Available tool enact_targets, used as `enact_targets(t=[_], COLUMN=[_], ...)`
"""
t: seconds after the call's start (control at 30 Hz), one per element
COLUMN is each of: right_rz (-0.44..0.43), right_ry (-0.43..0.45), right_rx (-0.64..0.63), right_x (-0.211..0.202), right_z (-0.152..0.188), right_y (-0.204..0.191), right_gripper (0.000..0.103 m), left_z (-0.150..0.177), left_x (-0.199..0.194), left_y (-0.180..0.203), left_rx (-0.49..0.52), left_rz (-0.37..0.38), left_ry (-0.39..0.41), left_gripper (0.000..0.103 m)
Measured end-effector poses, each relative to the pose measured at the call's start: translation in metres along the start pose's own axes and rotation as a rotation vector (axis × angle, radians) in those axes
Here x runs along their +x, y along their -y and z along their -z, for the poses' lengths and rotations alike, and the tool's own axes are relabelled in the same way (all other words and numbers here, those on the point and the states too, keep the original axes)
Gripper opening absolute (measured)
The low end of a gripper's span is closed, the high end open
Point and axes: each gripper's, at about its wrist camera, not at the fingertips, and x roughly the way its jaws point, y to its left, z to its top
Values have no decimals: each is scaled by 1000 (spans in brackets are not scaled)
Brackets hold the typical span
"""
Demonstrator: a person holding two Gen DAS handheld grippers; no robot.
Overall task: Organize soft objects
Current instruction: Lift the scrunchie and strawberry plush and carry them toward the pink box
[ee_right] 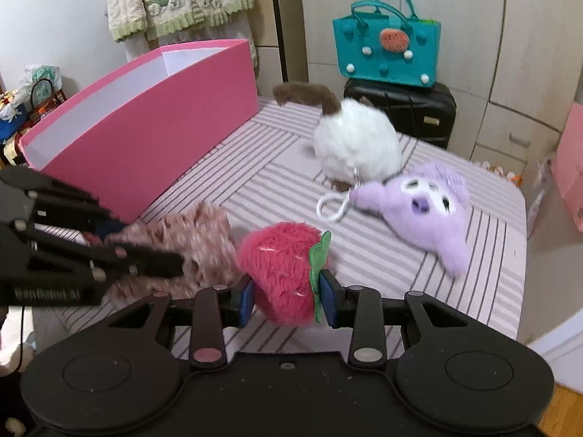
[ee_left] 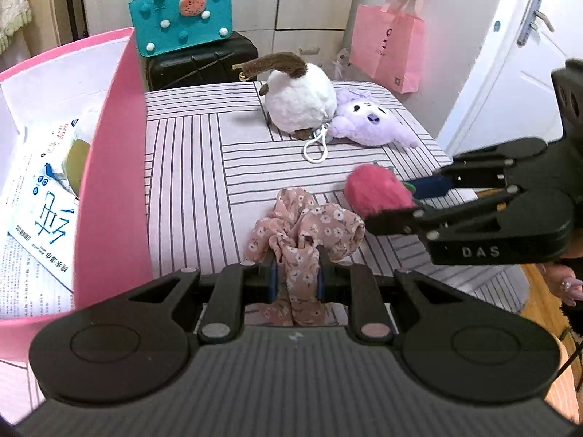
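Note:
My left gripper [ee_left: 297,273] is shut on a pink floral cloth [ee_left: 309,225], bunched above the striped cushion [ee_left: 204,167]. The same cloth [ee_right: 196,240] shows blurred in the right wrist view, beside the left gripper [ee_right: 145,251]. My right gripper [ee_right: 288,296] is shut on a fuzzy pink strawberry plush [ee_right: 280,269] with a green leaf. In the left wrist view the strawberry [ee_left: 379,193] sits in the right gripper [ee_left: 397,200], just right of the cloth. A white and brown plush [ee_left: 298,98] and a purple plush [ee_left: 368,120] lie at the far side.
An open pink box [ee_left: 113,167] with paper packets inside stands at the left edge of the cushion. A teal felt bag [ee_left: 182,14] rests on a black suitcase [ee_left: 204,62] behind. A pink paper bag [ee_left: 386,47] hangs near the white door. A hand [ee_left: 564,284] shows at right.

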Motion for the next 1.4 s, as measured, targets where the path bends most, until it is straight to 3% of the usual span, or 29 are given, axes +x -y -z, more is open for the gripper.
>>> enact_targets(t=[0.37, 0.57, 0.77, 1.03, 1.4], right_rz=[-46, -83, -115, -175, -284], right_ry=[-5, -23, -47, -66, -52], right_rx=[40, -1, -43, -87, -147], right_x=[-28, -38, -46, -56, -73], right_z=[26, 27, 22, 8, -38], right_y=[-19, -39, -60, -94, -130], right_gripper=[42, 42, 42, 42, 42], left_z=[11, 14, 12, 18, 4], left_x=[-29, -54, -80, -121, -183], left_y=[-5, -10, -27, -43, -88], left_rx=[36, 42, -21, 8, 23], left_rz=[84, 76, 208, 122, 27], left_ry=[-73, -67, -180, -193, -105], left_gripper=[18, 18, 18, 18, 18])
